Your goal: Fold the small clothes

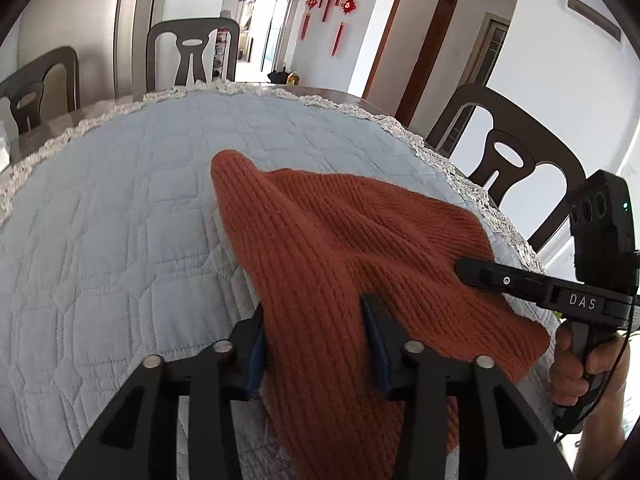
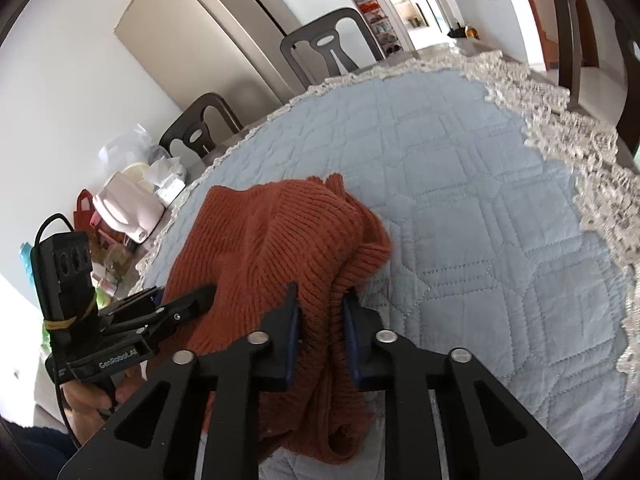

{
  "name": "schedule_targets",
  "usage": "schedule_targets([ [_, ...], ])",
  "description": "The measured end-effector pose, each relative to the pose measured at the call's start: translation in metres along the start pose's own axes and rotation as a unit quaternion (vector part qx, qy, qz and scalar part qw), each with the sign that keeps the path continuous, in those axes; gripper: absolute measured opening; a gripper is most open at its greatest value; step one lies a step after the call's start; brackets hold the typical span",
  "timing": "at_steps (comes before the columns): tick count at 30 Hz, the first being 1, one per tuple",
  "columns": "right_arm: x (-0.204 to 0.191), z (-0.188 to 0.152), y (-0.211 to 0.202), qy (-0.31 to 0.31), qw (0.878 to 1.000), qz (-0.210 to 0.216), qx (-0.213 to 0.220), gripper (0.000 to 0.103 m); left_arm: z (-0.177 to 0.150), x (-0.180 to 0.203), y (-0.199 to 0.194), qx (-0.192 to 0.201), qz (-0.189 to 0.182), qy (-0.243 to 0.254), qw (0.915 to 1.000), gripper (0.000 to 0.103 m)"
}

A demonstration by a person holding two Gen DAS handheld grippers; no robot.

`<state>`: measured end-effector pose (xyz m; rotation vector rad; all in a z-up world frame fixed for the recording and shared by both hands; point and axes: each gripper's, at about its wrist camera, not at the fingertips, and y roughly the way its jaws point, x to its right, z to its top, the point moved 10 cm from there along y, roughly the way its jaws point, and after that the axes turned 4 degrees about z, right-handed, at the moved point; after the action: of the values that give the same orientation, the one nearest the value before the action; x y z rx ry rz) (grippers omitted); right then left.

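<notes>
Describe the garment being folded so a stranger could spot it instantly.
On the pale blue quilted tablecloth with lace trim, between both handheld grippers, lies a rust-orange ribbed knit garment. It is the only knitted, warm-coloured thing on the cloth.

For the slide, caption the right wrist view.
Right gripper pinches a rust knit on a quilted cloth.

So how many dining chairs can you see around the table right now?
3, though others may be hidden. In the left wrist view, one chair stands at the far side, another chair at the far left, and a third chair at the right edge.
</notes>
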<state>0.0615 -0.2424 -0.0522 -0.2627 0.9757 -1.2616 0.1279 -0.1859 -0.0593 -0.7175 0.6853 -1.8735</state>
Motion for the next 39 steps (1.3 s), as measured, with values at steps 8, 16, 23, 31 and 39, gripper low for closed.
schedule_targets([
  [8, -0.019, 0.004, -0.011, -0.024, 1.0, 0.002, 0.012, 0.016, 0.008, 0.002, -0.014, 0.015, -0.008, 0.011, 0.9998, 0.036],
  [16, -0.045, 0.007, -0.009, -0.045, 0.999, 0.015, 0.014, 0.015, 0.014, 0.002, -0.03, 0.032, -0.009, 0.019, 0.9993, 0.035],
  [23, -0.067, 0.009, 0.006, -0.06, 0.998, 0.029, 0.008, 0.016, 0.014, -0.018, -0.041, 0.042, 0.003, 0.013, 0.999, 0.035],
  [31, -0.1, 0.019, 0.046, -0.069, 0.996, 0.064, -0.007, 0.015, 0.02, -0.062, -0.049, 0.048, 0.028, 0.007, 0.9984, 0.035],
  [39, -0.13, 0.037, 0.09, -0.058, 0.993, 0.106, -0.017, 0.016, 0.038, -0.127, -0.054, 0.055, 0.04, -0.019, 0.9975, 0.035],
])
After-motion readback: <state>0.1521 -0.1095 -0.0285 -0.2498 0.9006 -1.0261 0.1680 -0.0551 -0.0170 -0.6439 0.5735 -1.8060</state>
